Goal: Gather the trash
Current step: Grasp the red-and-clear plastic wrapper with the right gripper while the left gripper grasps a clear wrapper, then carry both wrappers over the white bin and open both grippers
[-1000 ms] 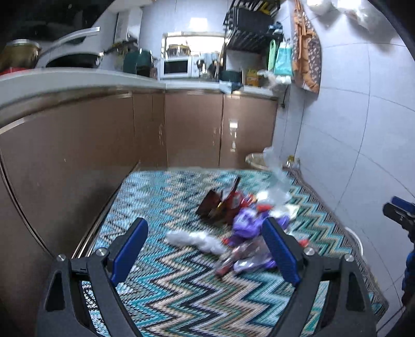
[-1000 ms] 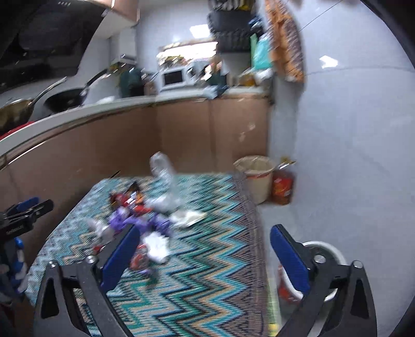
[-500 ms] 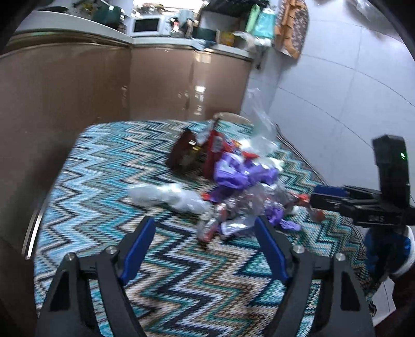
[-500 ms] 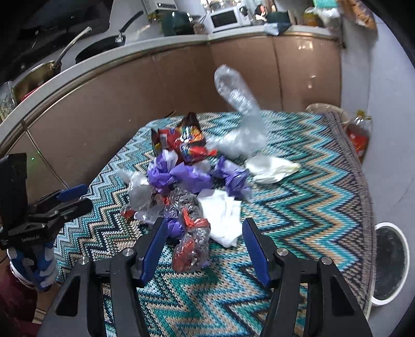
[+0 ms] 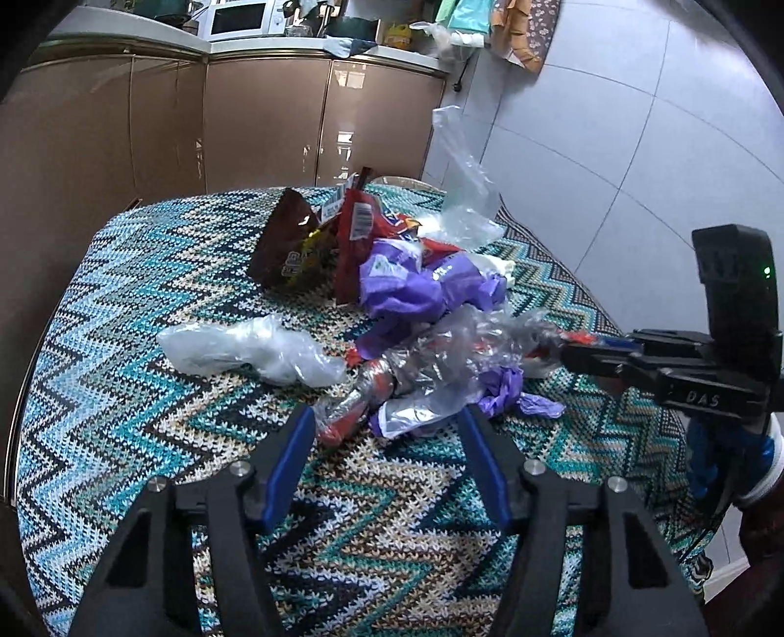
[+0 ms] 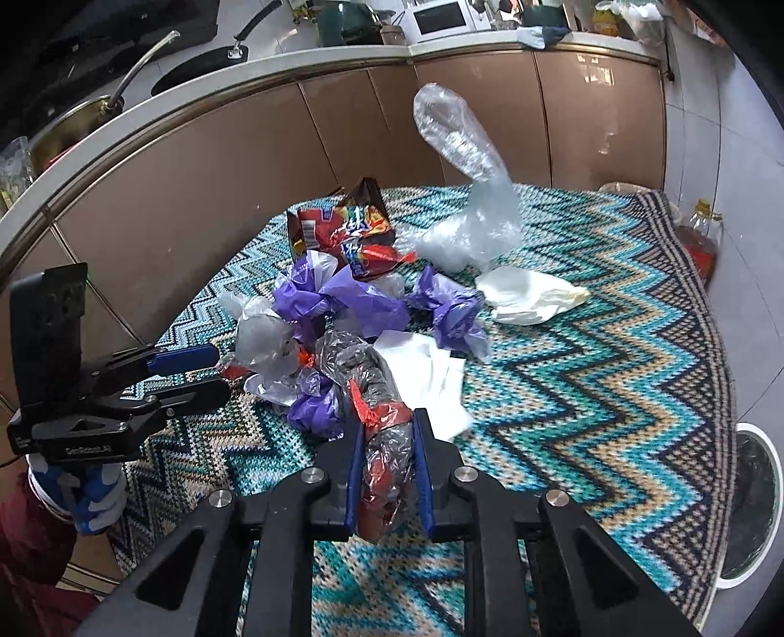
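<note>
A pile of trash lies on a zigzag-patterned cloth (image 5: 147,441): red snack bags (image 6: 353,230), purple wrappers (image 6: 318,294), clear plastic bags (image 5: 245,348) and white tissues (image 6: 426,377). My right gripper (image 6: 389,431) is shut on a crumpled clear and red wrapper (image 6: 382,441) at the near edge of the pile; it also shows in the left wrist view (image 5: 578,350). My left gripper (image 5: 387,416) is open, its fingers either side of a silver and clear wrapper (image 5: 416,382); it also shows in the right wrist view (image 6: 206,372).
Brown kitchen cabinets (image 5: 264,112) stand behind the table, with a microwave (image 5: 240,19) on the counter. A round bin (image 6: 749,500) sits on the floor at right. A bottle (image 6: 700,235) and a lined bin (image 6: 622,188) stand beyond the table's far corner.
Both grippers came down and forward to the pile. The right gripper's jaws narrowed and closed on the clear and red wrapper. The left gripper narrowed a little but stays open.
</note>
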The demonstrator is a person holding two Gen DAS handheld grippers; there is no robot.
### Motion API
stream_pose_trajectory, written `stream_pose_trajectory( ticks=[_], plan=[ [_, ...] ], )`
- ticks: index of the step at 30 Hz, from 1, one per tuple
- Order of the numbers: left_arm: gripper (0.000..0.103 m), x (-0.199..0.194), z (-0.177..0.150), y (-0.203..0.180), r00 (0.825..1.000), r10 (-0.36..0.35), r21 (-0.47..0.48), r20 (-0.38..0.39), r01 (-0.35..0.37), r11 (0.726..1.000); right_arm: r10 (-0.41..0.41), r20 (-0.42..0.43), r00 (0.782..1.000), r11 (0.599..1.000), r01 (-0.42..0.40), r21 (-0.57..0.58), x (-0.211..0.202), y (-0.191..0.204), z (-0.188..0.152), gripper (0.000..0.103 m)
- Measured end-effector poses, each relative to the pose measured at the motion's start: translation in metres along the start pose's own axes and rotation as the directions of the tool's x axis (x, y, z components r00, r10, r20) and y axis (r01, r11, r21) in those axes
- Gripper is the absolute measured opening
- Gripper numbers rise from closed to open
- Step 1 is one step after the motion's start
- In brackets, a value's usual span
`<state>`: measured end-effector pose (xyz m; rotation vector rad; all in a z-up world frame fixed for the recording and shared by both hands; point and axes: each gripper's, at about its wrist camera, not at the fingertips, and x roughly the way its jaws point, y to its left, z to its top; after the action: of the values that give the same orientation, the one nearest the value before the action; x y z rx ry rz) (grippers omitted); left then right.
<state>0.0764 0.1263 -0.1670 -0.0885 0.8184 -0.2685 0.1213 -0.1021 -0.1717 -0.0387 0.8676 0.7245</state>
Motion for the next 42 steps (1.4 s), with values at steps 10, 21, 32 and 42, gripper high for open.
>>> stream_pose_trajectory(
  ticks=[10,21,32,42],
  plan=[
    [0.055,0.009,0.003,0.007,1.0,0.018,-0.029,-0.01,-0.019,0.999,-0.035,0.067,0.997,0.999,0.033,0.038,-0.039,-0.02,-0.015,0.017],
    [0.043,0.01,0.0,0.038,0.999,0.03,-0.104,-0.018,-0.032,0.994,-0.06,0.087,0.994,0.995,0.052,0.09,-0.049,-0.034,-0.025,0.017],
    [0.009,0.027,0.002,0.039,1.0,-0.011,-0.145,-0.025,0.007,0.989,-0.078,0.091,0.993,0.993,0.07,0.091,-0.053,-0.032,-0.024,0.017],
    [0.006,-0.022,-0.015,0.041,0.999,0.039,-0.159,0.025,-0.035,0.987,-0.11,0.138,0.984,0.992,0.101,0.07,-0.081,-0.014,-0.028,0.017]
  ],
)
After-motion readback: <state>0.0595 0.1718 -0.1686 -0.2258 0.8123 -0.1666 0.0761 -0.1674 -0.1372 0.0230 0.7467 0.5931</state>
